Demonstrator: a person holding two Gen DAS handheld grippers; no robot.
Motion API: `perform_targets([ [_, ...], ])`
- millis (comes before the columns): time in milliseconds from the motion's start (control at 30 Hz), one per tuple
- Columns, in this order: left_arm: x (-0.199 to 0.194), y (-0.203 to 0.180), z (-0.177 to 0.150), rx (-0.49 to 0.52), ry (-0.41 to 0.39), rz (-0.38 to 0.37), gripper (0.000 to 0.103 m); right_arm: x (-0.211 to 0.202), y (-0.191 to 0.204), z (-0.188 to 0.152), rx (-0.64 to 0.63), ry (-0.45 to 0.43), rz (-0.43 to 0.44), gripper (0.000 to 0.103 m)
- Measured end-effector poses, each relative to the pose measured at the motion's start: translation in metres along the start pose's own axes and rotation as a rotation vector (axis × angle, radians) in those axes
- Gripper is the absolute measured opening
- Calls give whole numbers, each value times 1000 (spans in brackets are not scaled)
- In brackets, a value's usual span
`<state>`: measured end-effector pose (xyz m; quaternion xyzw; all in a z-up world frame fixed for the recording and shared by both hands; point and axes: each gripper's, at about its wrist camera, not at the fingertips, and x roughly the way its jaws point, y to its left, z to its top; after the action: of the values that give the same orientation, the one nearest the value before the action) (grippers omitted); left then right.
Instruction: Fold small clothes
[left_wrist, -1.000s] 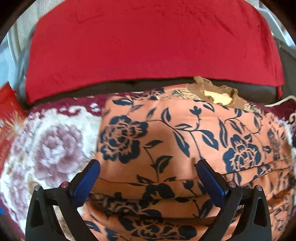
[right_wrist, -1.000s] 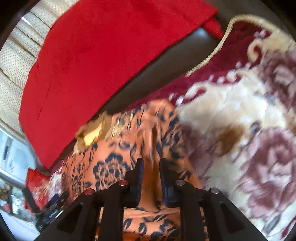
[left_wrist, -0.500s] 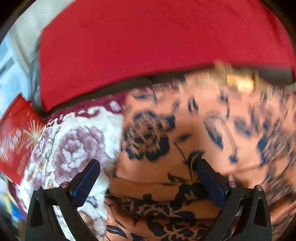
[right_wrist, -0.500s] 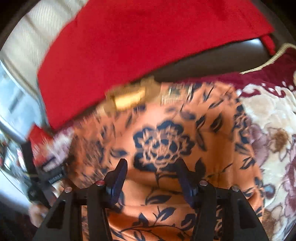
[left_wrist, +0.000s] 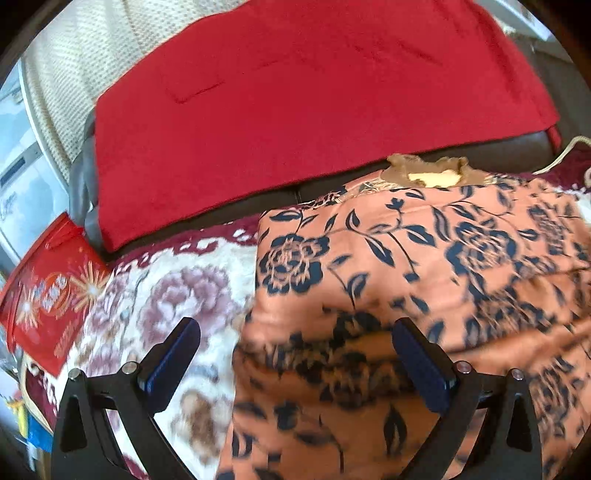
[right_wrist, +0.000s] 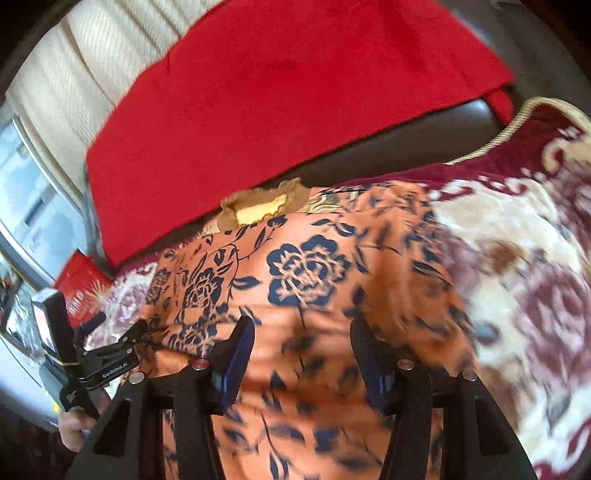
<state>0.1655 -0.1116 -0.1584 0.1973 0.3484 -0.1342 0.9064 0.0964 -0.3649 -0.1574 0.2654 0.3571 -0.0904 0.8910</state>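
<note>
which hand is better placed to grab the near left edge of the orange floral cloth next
Left, probably. The left gripper hangs open with the orange floral cloth's left edge running between its fingers. The right gripper, also open, sits over the cloth's middle, further from that edge.

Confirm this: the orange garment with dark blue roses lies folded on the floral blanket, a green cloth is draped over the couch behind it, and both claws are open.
One thing is wrong: the cloth draped behind is red, not green, as the left wrist view shows. The rest holds: the orange garment lies folded on the floral blanket, and the left claw and right claw are open.
</note>
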Motion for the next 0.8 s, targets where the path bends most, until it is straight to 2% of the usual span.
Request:
perform_targets([
  [167, -32, 16, -37, -108, 15, -51, 103, -36, -21, -38, 48, -32, -10, 58],
  [267, -46, 22, -53, -139, 17, -69, 103, -53, -28, -58, 52, -30, -22, 58],
  [567, -82, 40, -87, -148, 9, -31, 103, -91, -16, -113, -6, 22, -36, 58],
  [800, -96, 54, -109, -151, 27, -3, 103, -106, -2, -134, -46, 60, -29, 59],
])
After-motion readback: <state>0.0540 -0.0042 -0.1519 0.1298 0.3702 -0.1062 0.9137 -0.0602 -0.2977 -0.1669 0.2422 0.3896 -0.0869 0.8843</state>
